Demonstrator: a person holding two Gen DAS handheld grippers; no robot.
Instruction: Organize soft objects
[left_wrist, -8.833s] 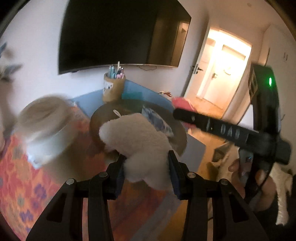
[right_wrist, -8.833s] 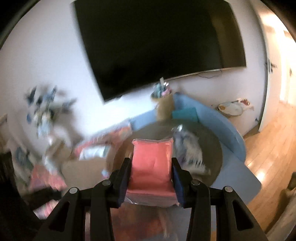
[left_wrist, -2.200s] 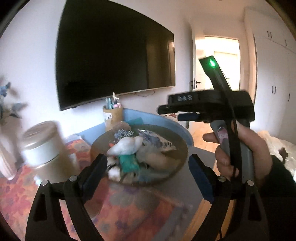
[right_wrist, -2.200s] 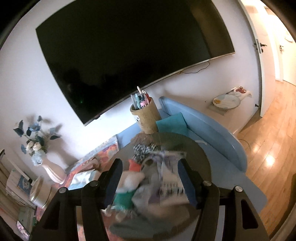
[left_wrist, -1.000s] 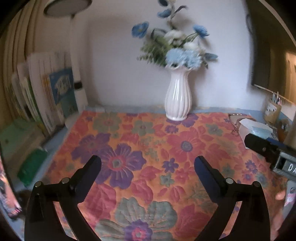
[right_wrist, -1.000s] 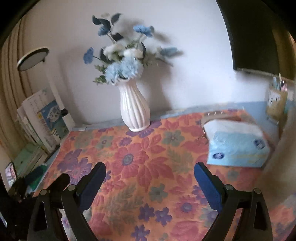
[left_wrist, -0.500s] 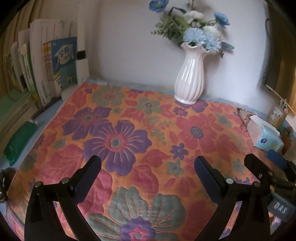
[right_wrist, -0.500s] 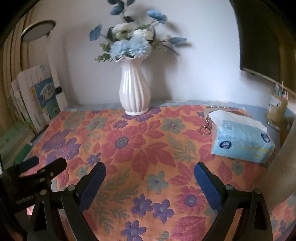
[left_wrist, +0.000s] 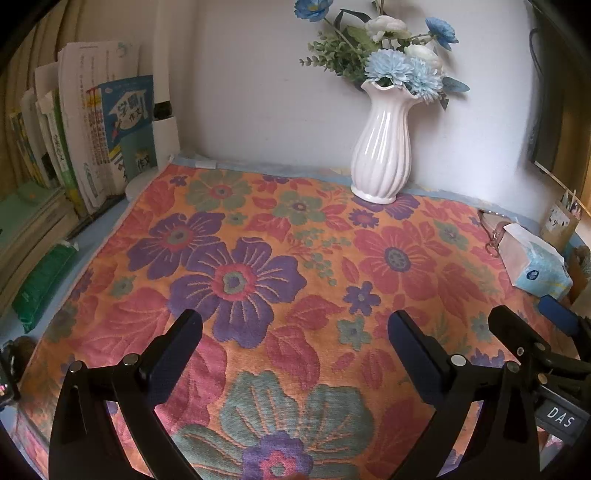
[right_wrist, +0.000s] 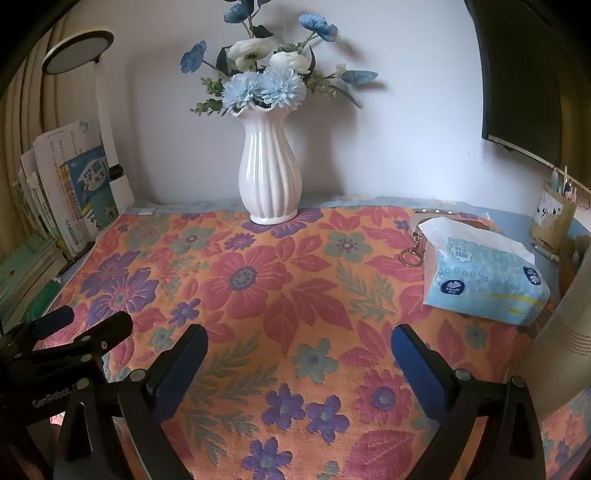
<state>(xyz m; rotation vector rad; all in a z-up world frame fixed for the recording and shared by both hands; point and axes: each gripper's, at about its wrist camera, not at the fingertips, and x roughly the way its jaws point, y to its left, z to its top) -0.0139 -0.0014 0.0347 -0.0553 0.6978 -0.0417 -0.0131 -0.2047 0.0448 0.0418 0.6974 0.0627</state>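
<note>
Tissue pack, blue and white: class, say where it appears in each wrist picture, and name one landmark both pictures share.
Left wrist view: the tissue pack lies at the far right edge, on the flowered cloth.
Right wrist view: it lies right of centre, on the same cloth, beside a key ring.
Shared landmark: the white vase of blue flowers by the wall.

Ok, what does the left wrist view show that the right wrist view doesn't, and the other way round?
Left wrist only: the green packet beside the floral cloth and the open right claw.
Right wrist only: the round lamp head, the gold key ring and the open left claw.
Both: white vase, tissue pack, books, pen holder.
</note>
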